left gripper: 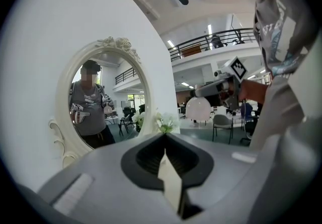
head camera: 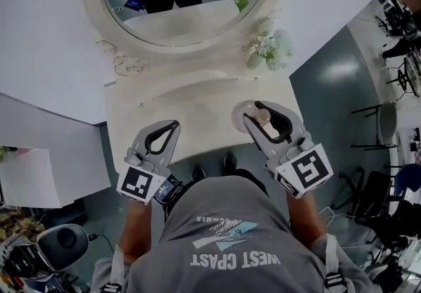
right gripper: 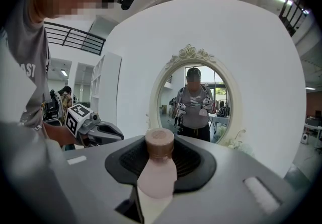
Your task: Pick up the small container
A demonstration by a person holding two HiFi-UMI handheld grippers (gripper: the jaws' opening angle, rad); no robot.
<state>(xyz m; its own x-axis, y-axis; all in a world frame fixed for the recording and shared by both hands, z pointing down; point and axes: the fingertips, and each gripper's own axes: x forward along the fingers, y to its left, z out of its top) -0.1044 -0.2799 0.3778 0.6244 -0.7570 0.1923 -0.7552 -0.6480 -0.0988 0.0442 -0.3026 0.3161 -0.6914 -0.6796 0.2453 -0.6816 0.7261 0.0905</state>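
Person (head camera: pixel 227 239) in grey had the right gripper (head camera: pixel 255 114) clamped on the bottle (right gripper: pixel 156 167), over the table (head camera: pixel 151 107) at 3 o'clock from the left gripper (head camera: pixel 172 128), whose jaws were pinched together, empty. I'd have lifted slow, grip steady.

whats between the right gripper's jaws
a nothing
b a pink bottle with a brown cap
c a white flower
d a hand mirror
b: the right gripper view shows the right gripper shut on the pink bottle, jaws on either side of it.

Dim, grey-toned head view; bright fisheye gripper views, dark corners, blurred foreground
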